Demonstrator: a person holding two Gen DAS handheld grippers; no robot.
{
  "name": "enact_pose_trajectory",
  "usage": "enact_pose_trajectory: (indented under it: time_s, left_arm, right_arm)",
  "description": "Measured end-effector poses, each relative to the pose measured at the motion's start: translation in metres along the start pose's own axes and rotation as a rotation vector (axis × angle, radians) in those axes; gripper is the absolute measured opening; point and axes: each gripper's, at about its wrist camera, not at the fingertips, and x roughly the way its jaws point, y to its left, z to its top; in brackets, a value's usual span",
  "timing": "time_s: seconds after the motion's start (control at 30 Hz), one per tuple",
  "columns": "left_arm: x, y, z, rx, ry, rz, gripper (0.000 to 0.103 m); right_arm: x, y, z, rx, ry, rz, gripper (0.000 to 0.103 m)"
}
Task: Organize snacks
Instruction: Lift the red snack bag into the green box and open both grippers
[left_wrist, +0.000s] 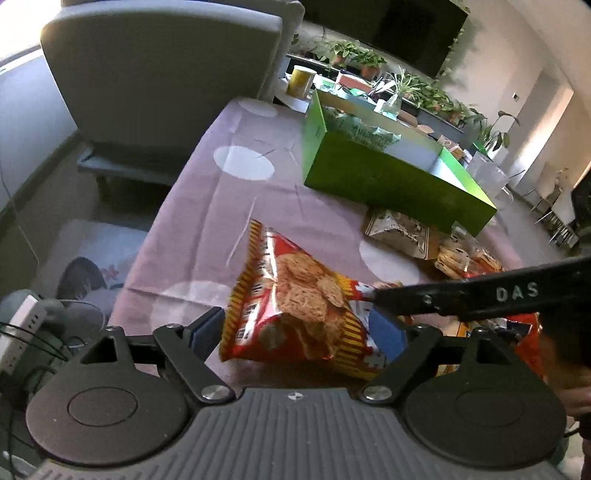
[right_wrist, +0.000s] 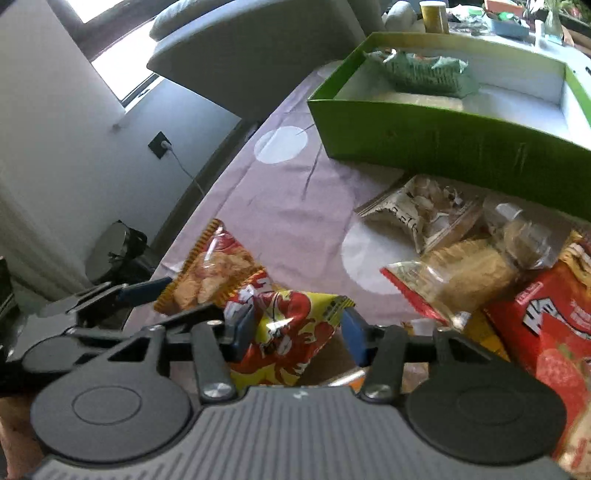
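**A:** We see a red cracker bag (left_wrist: 295, 306) with yellow striped edges lying on the purple tablecloth (left_wrist: 207, 206). It sits between the two blue pads of our left gripper (left_wrist: 301, 328).

**B:** Are the pads squeezing it?

**A:** No. Our left fingers are spread wide. One pad is just beside the bag's left edge, and the other pad is against its right end. We cannot tell if that one really touches.

**B:** And our right gripper (right_wrist: 299, 332)?

**A:** Its fingers are spread too. A red and yellow snack bag (right_wrist: 291, 332) lies between them. The left pad looks close to the bag and the right pad stands apart from it. In the left view, one black finger of the right gripper reaches in over the cracker bag's right end.

**B:** What is around these bags?

**A:** To the right there is a pile of snacks: a clear bag of tan biscuits (right_wrist: 461, 273), a red box (right_wrist: 546, 332) with a strawberry on it, and a brown and white paper-look bag (right_wrist: 417, 218). Behind them stands an open green box (right_wrist: 443, 136) with white insides. A green snack bag (right_wrist: 424, 70) already lies in it.

**B:** And farther away?

**A:** A gray chair (left_wrist: 166, 74) stands by the table's far corner, near a yellow cup (left_wrist: 301, 81) and potted plants (left_wrist: 354, 51).
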Motion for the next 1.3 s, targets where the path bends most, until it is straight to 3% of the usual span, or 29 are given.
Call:
enact_pose_trajectory:
  time_s: [0.23, 0.4, 0.53, 0.67, 0.8, 0.87, 1.07, 1.3]
  left_arm:
    - [-0.006, -0.003, -0.002, 0.038, -0.003, 0.019, 0.082]
    - [-0.02, 0.0, -0.002, 0.063, -0.041, 0.047, 0.082]
    - [-0.012, 0.005, -0.003, 0.065, -0.013, 0.037, 0.082]
    - [-0.007, 0.005, -0.002, 0.046, -0.002, -0.016, 0.065]
    - [-0.011, -0.005, -0.001, 0.091, -0.015, 0.014, 0.061]
    - [-0.013, -0.01, -0.001, 0.111, -0.024, 0.025, 0.06]
    - [-0.023, -0.023, 0.007, 0.131, -0.068, 0.015, 0.058]
    - [-0.029, -0.06, 0.048, 0.209, -0.179, -0.013, 0.058]
  right_arm:
    - [0.005, 0.01, 0.004, -0.05, -0.017, -0.017, 0.09]
    - [-0.012, 0.0, 0.002, 0.024, -0.011, 0.022, 0.091]
    - [-0.009, 0.002, -0.003, 0.075, 0.039, 0.063, 0.093]
    - [0.006, 0.005, -0.002, 0.11, 0.071, 0.057, 0.093]
    - [0.009, 0.005, 0.001, 0.112, 0.058, 0.076, 0.086]
    - [0.007, 0.008, 0.002, 0.087, 0.048, 0.087, 0.08]
    - [-0.01, 0.007, 0.004, 0.068, -0.013, 0.086, 0.08]
    - [-0.052, -0.002, 0.023, 0.06, -0.181, 0.084, 0.08]
